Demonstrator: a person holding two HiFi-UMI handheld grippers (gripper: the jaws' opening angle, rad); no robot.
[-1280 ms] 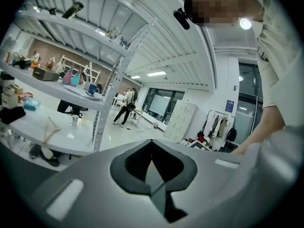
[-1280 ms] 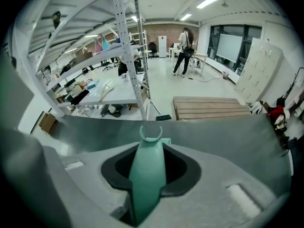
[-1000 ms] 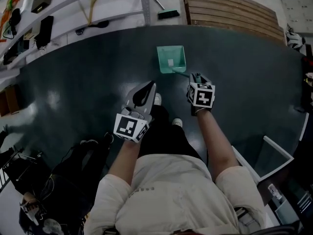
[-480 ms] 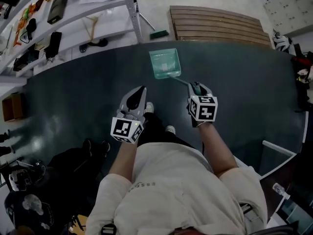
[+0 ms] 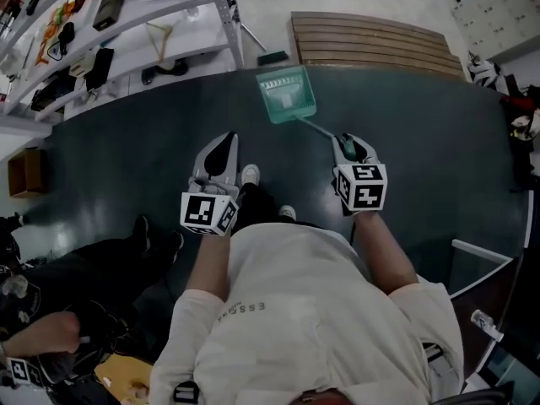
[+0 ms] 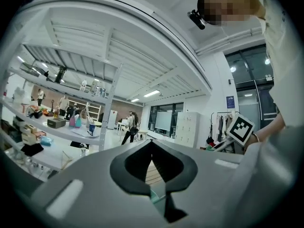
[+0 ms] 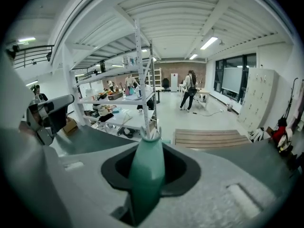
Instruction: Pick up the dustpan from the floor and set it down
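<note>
Dark floor mat fills the head view, with white shelving and a slatted wooden pallet beyond it. The green dustpan is held over the mat's far edge, its handle clenched in the right hand-held gripper. The left hand-held gripper is seen well apart from it. In the left gripper view, the jaws are closed together on nothing. In the right gripper view, the green handle is gripped between the jaws.
</note>
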